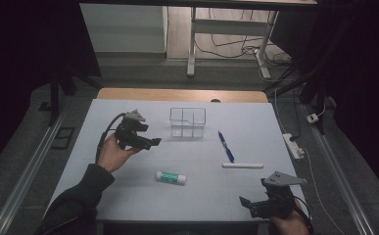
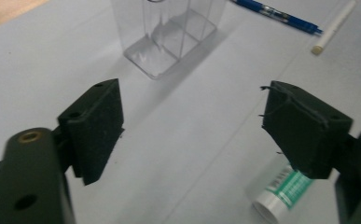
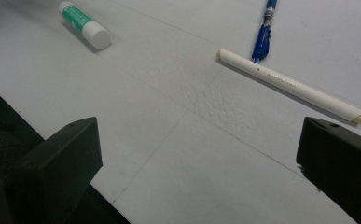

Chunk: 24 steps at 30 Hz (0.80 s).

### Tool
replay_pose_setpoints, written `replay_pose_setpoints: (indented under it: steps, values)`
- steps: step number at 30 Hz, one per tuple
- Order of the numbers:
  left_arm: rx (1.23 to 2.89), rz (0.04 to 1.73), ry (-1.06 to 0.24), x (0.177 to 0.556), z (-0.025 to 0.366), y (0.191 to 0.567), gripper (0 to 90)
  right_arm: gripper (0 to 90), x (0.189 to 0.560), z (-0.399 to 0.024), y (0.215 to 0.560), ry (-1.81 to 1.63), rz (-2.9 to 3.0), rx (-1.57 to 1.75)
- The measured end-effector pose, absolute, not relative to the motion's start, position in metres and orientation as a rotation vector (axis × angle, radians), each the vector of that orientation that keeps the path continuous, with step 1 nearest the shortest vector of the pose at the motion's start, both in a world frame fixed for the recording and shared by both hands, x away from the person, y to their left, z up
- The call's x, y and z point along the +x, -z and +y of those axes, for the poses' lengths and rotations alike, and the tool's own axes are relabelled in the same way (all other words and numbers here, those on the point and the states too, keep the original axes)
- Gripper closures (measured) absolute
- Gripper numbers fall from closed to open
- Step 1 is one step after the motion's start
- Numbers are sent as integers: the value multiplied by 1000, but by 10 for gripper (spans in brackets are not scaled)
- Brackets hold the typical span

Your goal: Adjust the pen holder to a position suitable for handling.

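- Left gripper (image 1: 153, 143) held above the left part of the table (image 1: 128, 196), jaws apart with nothing between them – pads bare in the left gripper view.
- Right gripper (image 1: 243, 202) low at the near right edge, jaws wide apart and empty; black pads cut off at the lower corners of the right gripper view.
- Glue stick (image 1: 171, 177) lying flat on the near middle of the table, between the two grippers and touched by neither – white tube with a green label.
- Label print on the glue stick (image 2: 283, 191) too small and blurred to read; something like a barcode on its white part, the tube partly hidden behind the left gripper's pad.
- Clear plastic organizer (image 1: 187, 122) standing upright at the far middle, divided into compartments; top cut off in the left gripper view, walls hard to trace because of the transparency.
- Blue pen (image 1: 225, 146) lying to the right of the organizer; any marking on it unreadable.
- White stick (image 1: 242, 165) lying just near of the pen's tip, well apart from the glue stick; faint grey print along its side (image 3: 285, 83), not legible.
- Room beyond the table dark, hard to make out.
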<state>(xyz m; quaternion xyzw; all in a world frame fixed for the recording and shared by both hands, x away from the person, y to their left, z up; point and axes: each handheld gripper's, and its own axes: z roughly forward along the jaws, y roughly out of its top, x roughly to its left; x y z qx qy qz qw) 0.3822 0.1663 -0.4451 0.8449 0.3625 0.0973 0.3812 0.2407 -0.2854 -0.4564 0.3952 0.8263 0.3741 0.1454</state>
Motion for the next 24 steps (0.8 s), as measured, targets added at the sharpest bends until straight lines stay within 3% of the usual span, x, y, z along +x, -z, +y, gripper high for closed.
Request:
replay_pose_setpoints:
  steps: [15,24]
  values:
    - [2071,957,-107,293,202,450,17,0,241,-287,456,-1093,2371,1161]
    - [2007,1039,-166,226,245,459,0,0,241,-287,456,-1087,2373,1165]
